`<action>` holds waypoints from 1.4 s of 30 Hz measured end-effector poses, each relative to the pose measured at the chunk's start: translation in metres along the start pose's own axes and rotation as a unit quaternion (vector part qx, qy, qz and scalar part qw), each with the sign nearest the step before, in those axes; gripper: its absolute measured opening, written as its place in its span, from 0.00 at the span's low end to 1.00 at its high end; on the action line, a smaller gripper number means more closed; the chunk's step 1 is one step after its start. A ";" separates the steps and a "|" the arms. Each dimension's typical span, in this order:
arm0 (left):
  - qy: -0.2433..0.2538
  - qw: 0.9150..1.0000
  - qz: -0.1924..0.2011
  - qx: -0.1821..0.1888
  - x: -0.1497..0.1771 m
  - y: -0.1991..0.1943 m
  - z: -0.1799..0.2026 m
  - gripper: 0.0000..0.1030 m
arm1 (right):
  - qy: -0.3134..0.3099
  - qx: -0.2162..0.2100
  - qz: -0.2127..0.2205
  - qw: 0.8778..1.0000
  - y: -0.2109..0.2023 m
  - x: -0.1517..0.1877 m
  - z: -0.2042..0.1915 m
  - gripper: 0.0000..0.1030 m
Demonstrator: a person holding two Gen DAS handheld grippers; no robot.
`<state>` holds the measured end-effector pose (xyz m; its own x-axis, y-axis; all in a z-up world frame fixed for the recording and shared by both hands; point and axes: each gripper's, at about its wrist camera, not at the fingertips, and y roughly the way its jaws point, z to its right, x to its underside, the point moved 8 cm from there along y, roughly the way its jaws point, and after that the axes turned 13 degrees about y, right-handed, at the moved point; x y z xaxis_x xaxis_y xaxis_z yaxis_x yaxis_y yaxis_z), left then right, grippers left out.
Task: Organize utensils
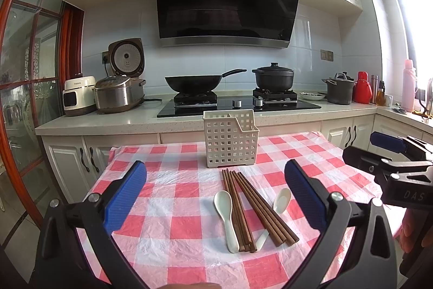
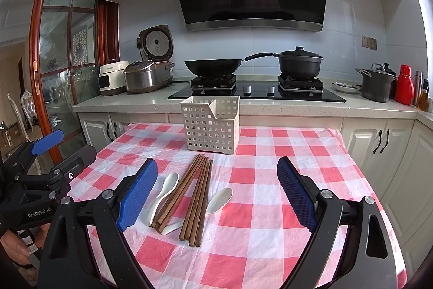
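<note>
One white spoon point(image 1: 281, 200) lies half under the wooden chopsticks point(image 1: 251, 205), its handle mostly hidden, while the other spoon point(image 1: 226, 213) lies in full sight beside them near the middle of the checked tablecloth point(image 1: 173, 229). The left gripper point(image 1: 215, 194) and right gripper point(image 2: 217, 188) both hover level above the near edge, jaws spread wide and holding nothing. The white slotted basket point(image 1: 230, 140) stands upright toward the far edge, before the kitchen counter point(image 1: 108, 121) with its stove point(image 1: 238, 104).

Daylight is admitted from the window point(image 1: 416, 26), where glare is blown out; straight lines are bowed toward dark vignetted edges.
</note>
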<state>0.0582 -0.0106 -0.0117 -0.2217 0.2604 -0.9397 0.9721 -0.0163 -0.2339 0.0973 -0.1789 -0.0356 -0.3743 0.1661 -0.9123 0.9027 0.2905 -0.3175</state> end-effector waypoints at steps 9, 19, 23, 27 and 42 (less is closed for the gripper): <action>0.000 1.000 0.000 0.001 0.000 0.000 0.000 0.96 | 0.000 -0.001 0.001 1.000 -0.001 0.001 0.000 0.82; 0.000 1.000 0.000 0.000 0.000 0.000 0.001 0.96 | 0.001 -0.002 0.000 1.000 0.001 0.001 -0.001 0.82; 0.001 1.000 -0.001 0.001 0.000 -0.001 0.001 0.96 | 0.002 -0.002 0.000 1.000 0.000 0.001 -0.001 0.82; -0.001 1.000 -0.001 0.002 0.001 -0.001 -0.001 0.96 | 0.002 -0.002 0.000 1.000 0.001 0.001 0.000 0.82; -0.031 0.999 -0.023 -0.001 0.016 0.015 -0.015 0.96 | 0.026 0.008 -0.046 0.999 0.030 0.024 0.013 0.82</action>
<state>0.0701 0.0078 -0.0263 -0.2702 0.2007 -0.9417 0.9610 -0.0036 -0.2765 0.1180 -0.1787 -0.0704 -0.4662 0.1883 -0.8644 0.8670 0.2916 -0.4041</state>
